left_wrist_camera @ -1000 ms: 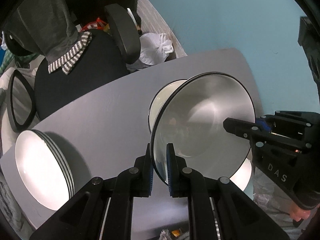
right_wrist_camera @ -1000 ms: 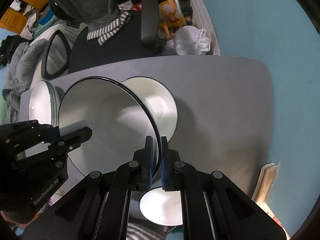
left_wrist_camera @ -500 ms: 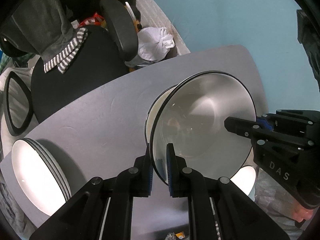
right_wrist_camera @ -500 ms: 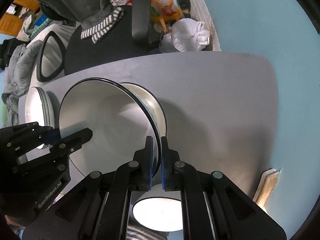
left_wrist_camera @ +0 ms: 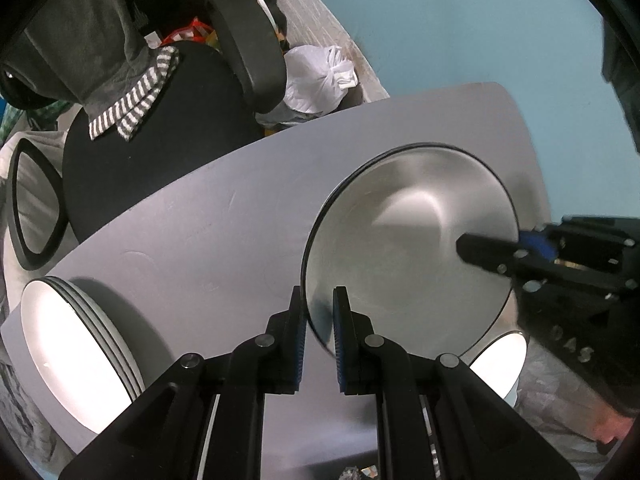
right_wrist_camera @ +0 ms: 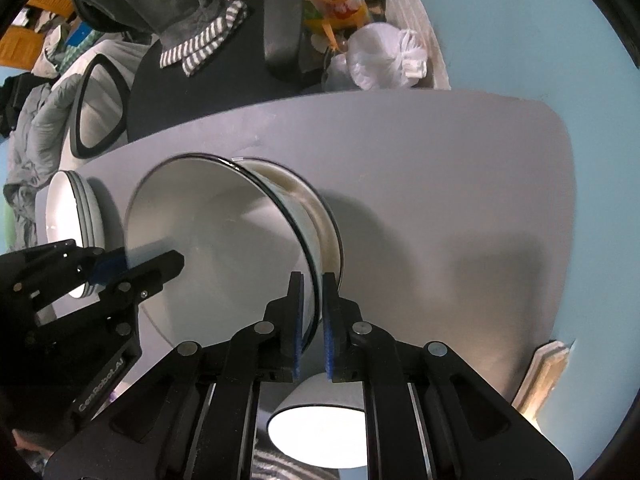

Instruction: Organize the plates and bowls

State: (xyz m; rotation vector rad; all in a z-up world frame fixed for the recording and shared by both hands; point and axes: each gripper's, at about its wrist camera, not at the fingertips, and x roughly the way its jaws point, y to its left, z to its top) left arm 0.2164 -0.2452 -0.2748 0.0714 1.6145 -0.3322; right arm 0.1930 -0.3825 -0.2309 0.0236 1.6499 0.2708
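Note:
A large white bowl point(left_wrist_camera: 408, 248) with a black rim sits low over a second, similar bowl point(right_wrist_camera: 320, 216) on the grey table point(left_wrist_camera: 200, 240), nested into it and slightly tilted. My left gripper point(left_wrist_camera: 319, 308) is shut on its near-left rim and shows in the right wrist view as the left gripper point(right_wrist_camera: 132, 264). My right gripper point(right_wrist_camera: 313, 300) straddles the opposite rim; its jaws are opening, with the rim still between the pads. The left wrist view also catches the right gripper point(left_wrist_camera: 480, 248). The lower bowl is almost hidden in the left wrist view.
A stack of white plates point(left_wrist_camera: 72, 356) stands at the table's left end. A small white bowl point(right_wrist_camera: 316, 436) is by the near edge under my right gripper. A black office chair point(left_wrist_camera: 160, 128) and a white plastic bag point(left_wrist_camera: 320, 80) lie beyond the far edge.
Both grippers came down with the large bowl. It hung tilted above the lower bowl; now it rests in it and covers most of it.

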